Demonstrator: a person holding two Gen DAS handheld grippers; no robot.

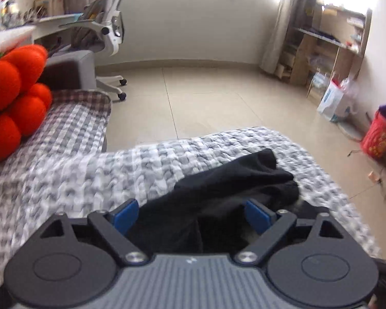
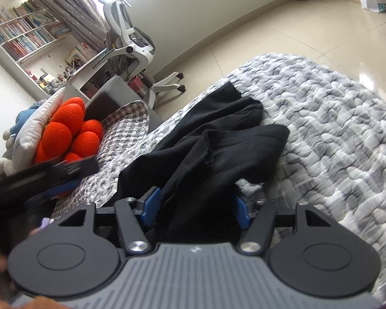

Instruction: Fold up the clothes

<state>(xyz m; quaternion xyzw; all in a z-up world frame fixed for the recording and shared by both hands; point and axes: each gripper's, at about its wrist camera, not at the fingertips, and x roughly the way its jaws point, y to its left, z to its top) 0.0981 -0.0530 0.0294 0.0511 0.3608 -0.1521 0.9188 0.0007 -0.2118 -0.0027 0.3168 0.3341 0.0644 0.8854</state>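
Left wrist view: your left gripper (image 1: pixel 191 215) stands wide over the black garment (image 1: pixel 218 182), pads clear of cloth. Your right gripper (image 2: pixel 195 209) clamps that garment's bunched near end; the rest sprawls across the grey quilt (image 2: pixel 334 134). Beyond, a red bag (image 1: pixel 379 139) holds something purple

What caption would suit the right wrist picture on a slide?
Right claw poised over a crumpled black garment on a grey quilt, beside an orange cushion.
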